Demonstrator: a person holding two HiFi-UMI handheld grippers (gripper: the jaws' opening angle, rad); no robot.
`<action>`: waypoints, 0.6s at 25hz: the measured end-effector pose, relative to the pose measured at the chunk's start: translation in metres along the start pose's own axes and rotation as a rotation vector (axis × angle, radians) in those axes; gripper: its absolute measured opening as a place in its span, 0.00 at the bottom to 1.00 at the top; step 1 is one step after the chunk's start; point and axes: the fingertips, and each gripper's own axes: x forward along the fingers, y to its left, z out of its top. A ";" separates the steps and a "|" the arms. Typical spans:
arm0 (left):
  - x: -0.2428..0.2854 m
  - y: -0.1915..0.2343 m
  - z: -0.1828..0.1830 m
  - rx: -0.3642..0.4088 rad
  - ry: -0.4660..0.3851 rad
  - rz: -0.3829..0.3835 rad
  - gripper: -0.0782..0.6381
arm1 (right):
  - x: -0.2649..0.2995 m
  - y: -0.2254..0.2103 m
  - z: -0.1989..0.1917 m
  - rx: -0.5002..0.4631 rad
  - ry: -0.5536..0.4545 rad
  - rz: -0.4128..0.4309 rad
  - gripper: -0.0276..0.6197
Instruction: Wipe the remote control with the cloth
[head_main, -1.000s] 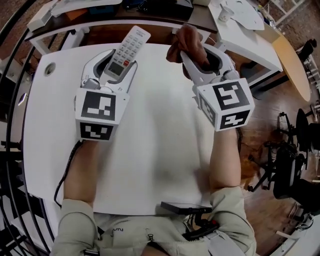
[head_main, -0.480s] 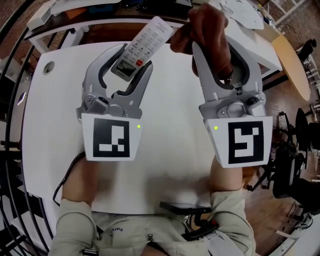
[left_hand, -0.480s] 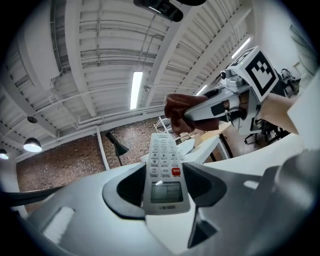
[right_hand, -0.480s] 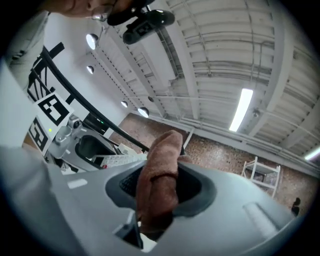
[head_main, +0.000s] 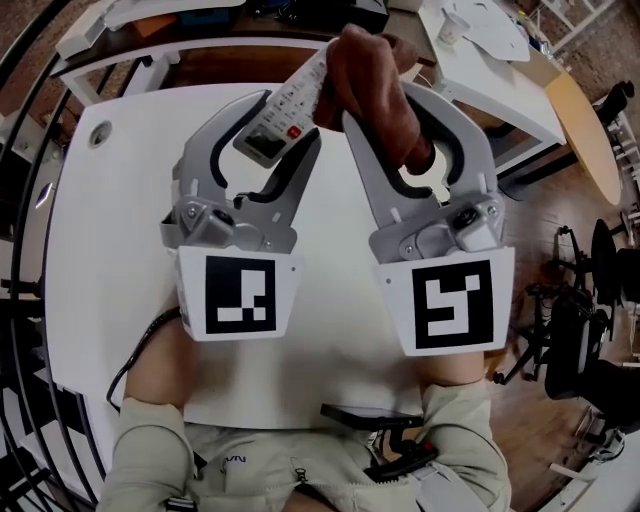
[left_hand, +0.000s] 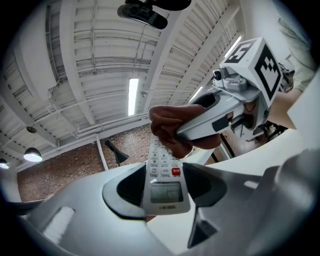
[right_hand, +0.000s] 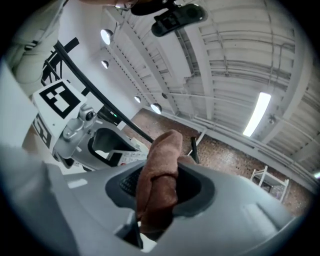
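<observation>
Cloth (head_main: 372, 95) against remote (head_main: 281, 120) — both gripped.

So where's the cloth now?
The cloth is top centre in the head view, clamped in the right gripper, lying over the far end of the remote held by the left gripper.

Cloth against remote, over the white table

Above the table's (head_main: 110, 250) far edge, the left gripper (head_main: 281, 124) clamps a white remote (head_main: 283, 112) near its display end. Beside it the right gripper (head_main: 385, 108) pinches a brown cloth (head_main: 368, 85), whose bunched top touches the remote's far end.
</observation>
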 end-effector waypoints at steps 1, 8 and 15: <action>0.000 0.001 0.000 0.002 0.000 0.003 0.45 | 0.000 0.005 0.000 -0.006 0.004 0.020 0.25; -0.001 0.004 0.001 0.024 0.000 0.023 0.45 | 0.000 0.038 0.003 -0.060 0.041 0.161 0.25; -0.001 0.005 0.000 0.052 -0.004 0.027 0.45 | -0.004 0.071 0.014 -0.088 0.034 0.312 0.25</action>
